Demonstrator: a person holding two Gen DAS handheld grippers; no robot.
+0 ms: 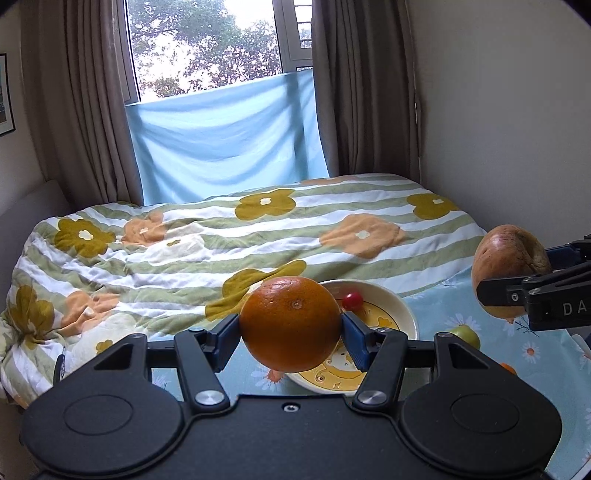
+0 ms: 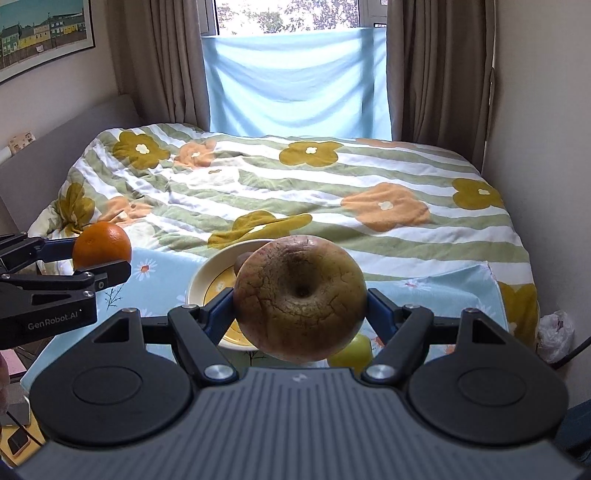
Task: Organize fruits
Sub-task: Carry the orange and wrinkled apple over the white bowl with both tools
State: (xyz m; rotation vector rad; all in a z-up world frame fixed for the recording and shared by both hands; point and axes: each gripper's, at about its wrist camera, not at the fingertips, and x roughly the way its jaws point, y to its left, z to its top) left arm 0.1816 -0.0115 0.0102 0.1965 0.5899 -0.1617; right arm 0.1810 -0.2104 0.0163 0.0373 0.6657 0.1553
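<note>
I see the orange (image 1: 290,324) as a smooth, bright, round fruit with its stem dimple turned toward my left camera, and my left gripper (image 1: 290,334) has its jaws clamped on its two sides, holding it in the air above the near rim of the plate (image 1: 404,312). The apple (image 2: 300,297) is brownish-yellow, dull and wrinkled, with fine cracks around its dark hollow; my right gripper (image 2: 300,308) has its jaws pressed against it on both sides, and it hangs over the plate's near edge in the right view. The plate is cream with a yellow cartoon pattern, and a small red fruit (image 1: 351,301) lies in it toward the back. A green fruit (image 1: 466,335) rests on the cloth just right of the plate.

The plate sits on a light blue tablecloth (image 1: 480,295) printed with daisies, and I cannot tell what carries the cloth. Beyond it spreads a bed (image 1: 184,243) under a quilt with green stripes and large flowers. Behind are brown curtains (image 1: 74,99), a window (image 1: 203,40) with a blue sheet (image 1: 225,147) hung across its lower part, and a framed picture (image 2: 40,33) on the left wall.

Both grippers are held roughly level, side by side, pointing toward the bed, the left one's orange well apart from the apple.
</note>
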